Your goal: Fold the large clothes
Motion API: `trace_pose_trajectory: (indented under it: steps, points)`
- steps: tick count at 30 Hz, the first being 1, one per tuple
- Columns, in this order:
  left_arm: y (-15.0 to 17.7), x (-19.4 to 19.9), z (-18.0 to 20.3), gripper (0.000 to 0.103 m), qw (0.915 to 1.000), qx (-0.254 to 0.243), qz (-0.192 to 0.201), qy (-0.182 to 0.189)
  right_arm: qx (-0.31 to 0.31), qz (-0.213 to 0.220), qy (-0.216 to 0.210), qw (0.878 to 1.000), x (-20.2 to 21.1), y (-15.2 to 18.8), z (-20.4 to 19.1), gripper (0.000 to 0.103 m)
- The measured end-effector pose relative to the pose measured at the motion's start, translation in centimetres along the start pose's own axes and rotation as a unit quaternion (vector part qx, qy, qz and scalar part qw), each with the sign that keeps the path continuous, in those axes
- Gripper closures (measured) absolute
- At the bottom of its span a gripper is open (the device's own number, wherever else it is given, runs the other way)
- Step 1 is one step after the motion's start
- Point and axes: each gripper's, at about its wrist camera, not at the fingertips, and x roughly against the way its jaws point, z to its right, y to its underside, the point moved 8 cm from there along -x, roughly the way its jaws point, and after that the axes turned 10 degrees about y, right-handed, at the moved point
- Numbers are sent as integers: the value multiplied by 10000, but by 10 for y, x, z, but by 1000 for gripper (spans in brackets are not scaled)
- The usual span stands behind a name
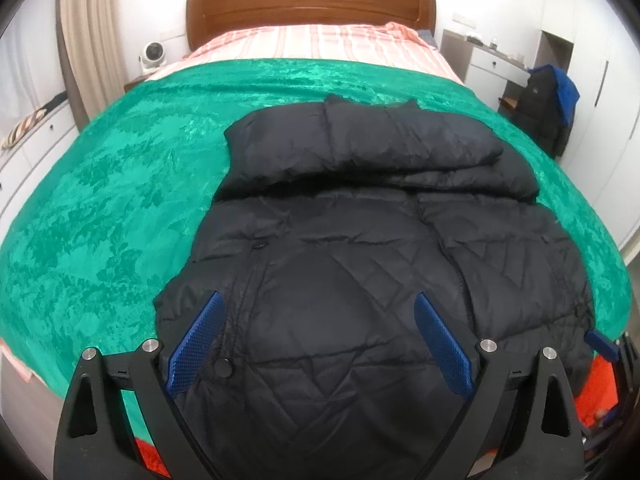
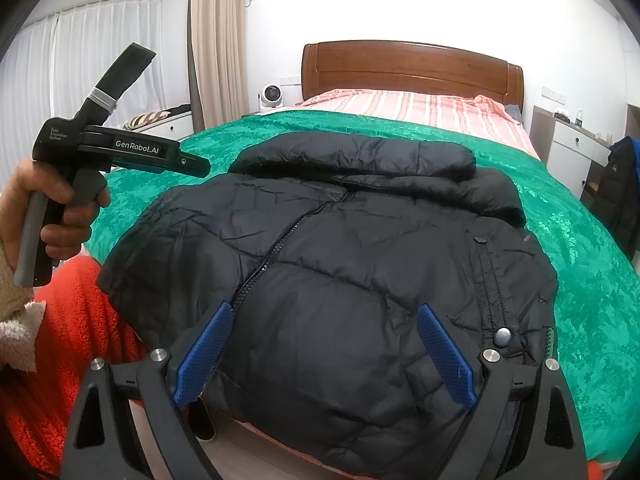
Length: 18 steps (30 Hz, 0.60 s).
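**Both grippers spread wide over the jacket**

The black puffer jacket (image 1: 360, 240) lies on the green blanket (image 1: 100, 200), sleeves folded in. Left gripper (image 1: 320, 340) and right gripper (image 2: 326, 352) hover above its near hem, jaws wide apart, holding nothing.

Both views bright, evenly lit. Daylight through sheer curtains (image 2: 100, 52), upper left; wall (image 2: 400, 0) behind blown out white. Strong fisheye bending, dark vignette at corners. Black jacket (image 1: 360, 260) underexposed, quilting detail faint. Slight softness towards edges.
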Motion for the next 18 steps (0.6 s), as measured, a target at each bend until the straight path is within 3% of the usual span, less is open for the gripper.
trace_pose_trajectory:
  steps: [18]
  points:
    - [2,-2,-2,7,10000,50,-36,-8,13,-1,20,10000,-2,0,-1,10]
